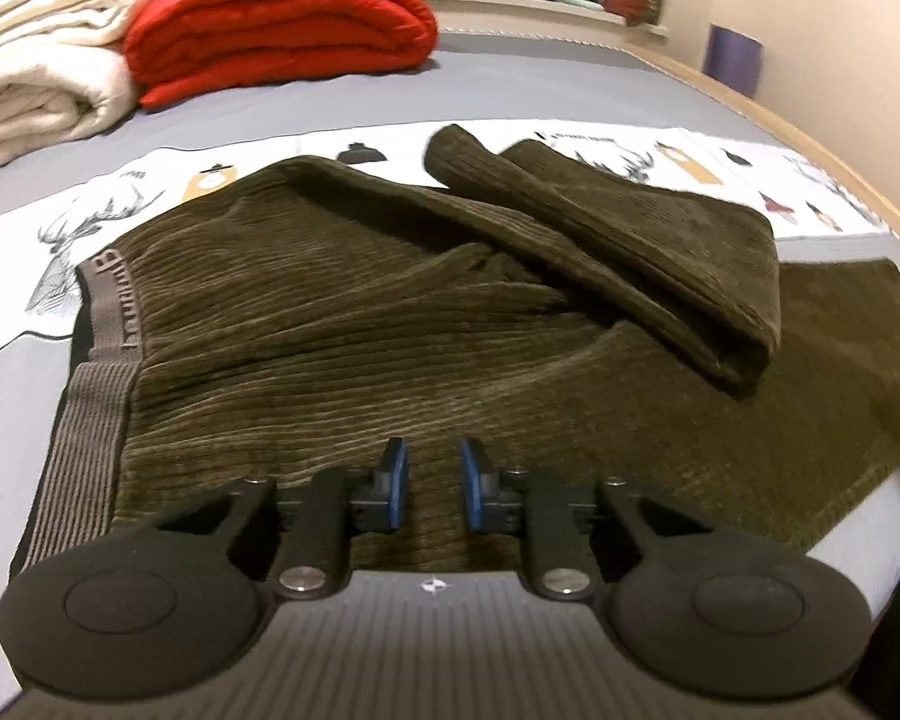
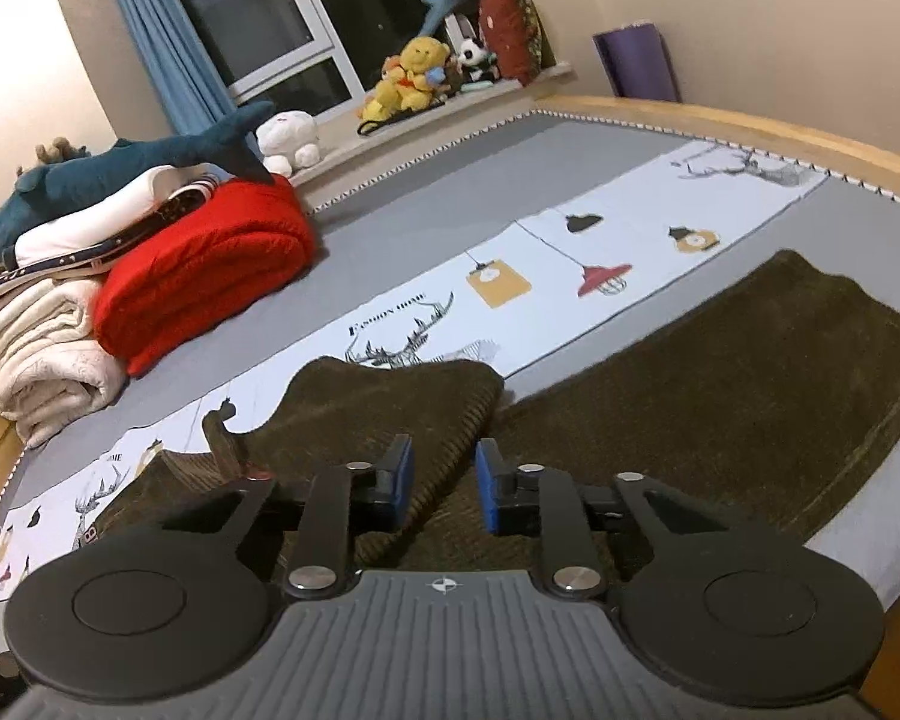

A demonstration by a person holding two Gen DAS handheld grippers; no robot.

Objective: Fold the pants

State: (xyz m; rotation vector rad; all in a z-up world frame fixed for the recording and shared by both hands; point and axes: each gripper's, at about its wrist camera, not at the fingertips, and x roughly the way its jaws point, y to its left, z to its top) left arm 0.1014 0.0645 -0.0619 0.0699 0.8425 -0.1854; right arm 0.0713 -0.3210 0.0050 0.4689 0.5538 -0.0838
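Left wrist view: pants [image 1: 342, 324] lie on the bed [image 1: 330, 96], waistband [image 1: 105, 324] at their left end, one leg [image 1: 618, 240] flopped back diagonally across the seat, other leg flat to its right. Left gripper [image 1: 432, 483] hovers over the near hem w/ fingers a bit apart, holding nothing. Right gripper [image 2: 444, 486], same gap, empty, sits above the flopped leg. Best approach imo: pinch that leg's cuff, lay it straight beside the other leg, smooth the fabric, then fold toward the waistband.

A home bedroom: a grey bed [image 2: 426, 198] is filling the view, folded blankets [image 2: 204, 276] sitting at ten o'clock, plush toys [image 2: 414, 75] lining the twelve o'clock windowsill.
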